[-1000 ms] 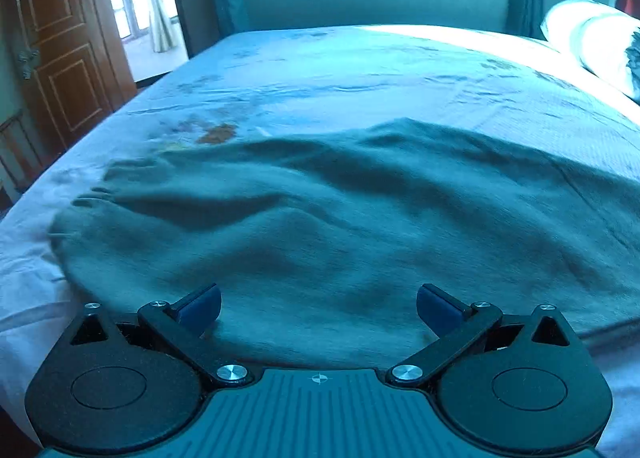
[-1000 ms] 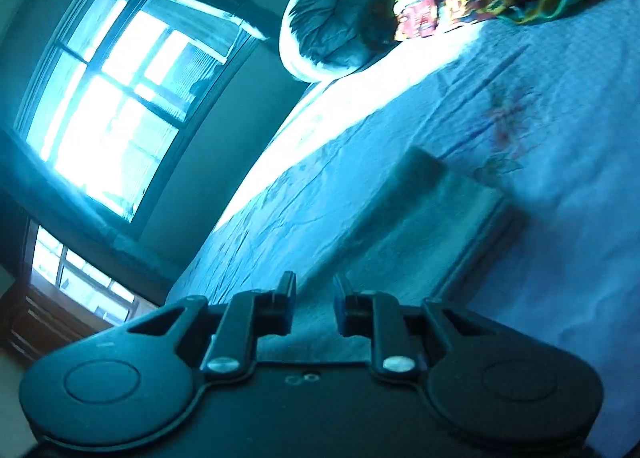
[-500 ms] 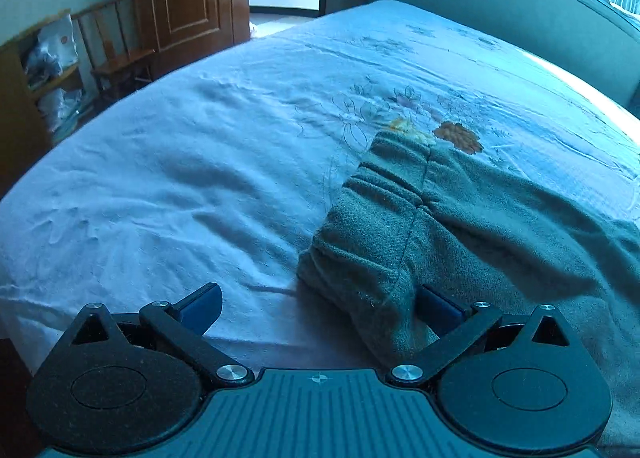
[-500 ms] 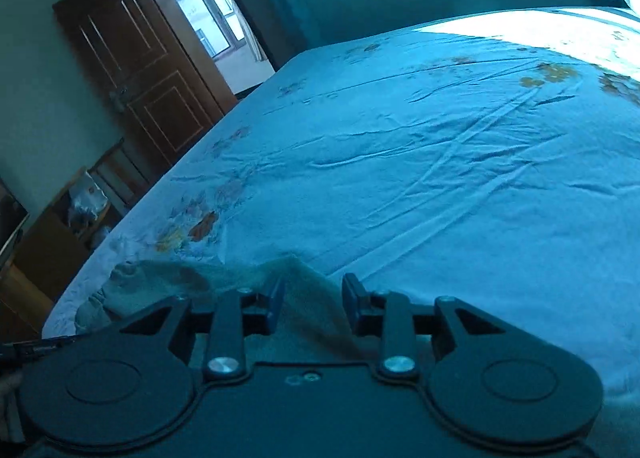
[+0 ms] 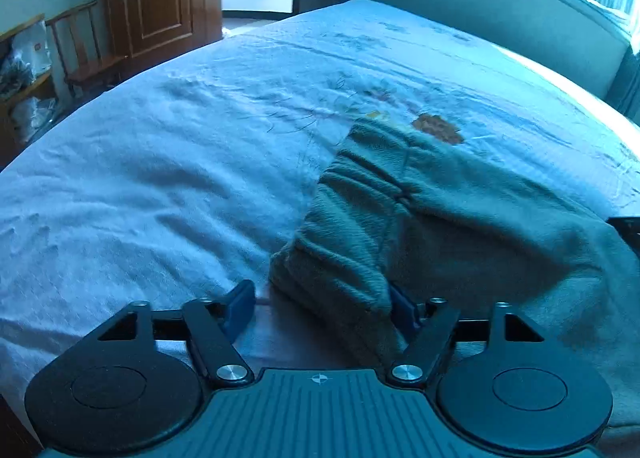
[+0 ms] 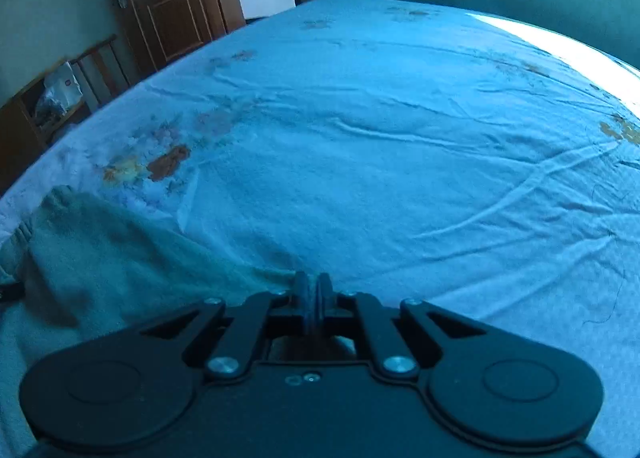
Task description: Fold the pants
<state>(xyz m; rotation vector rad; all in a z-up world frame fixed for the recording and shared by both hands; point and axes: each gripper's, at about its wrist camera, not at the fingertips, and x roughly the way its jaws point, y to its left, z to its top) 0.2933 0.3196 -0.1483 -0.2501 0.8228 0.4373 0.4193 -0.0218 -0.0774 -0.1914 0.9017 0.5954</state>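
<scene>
— Where now? Green pants on the bed, waistband at 12 o'clock from the left gripper.
— Jaws? Left wide open around the corner. Right gripper pinched shut on the pants' edge.
— Next? Close left fully, then lift evenly.

Grey-green pants on a pale blue bedsheet with orange-brown flowers

right gripper — pads pressed together | pants — lower left on bed
</scene>
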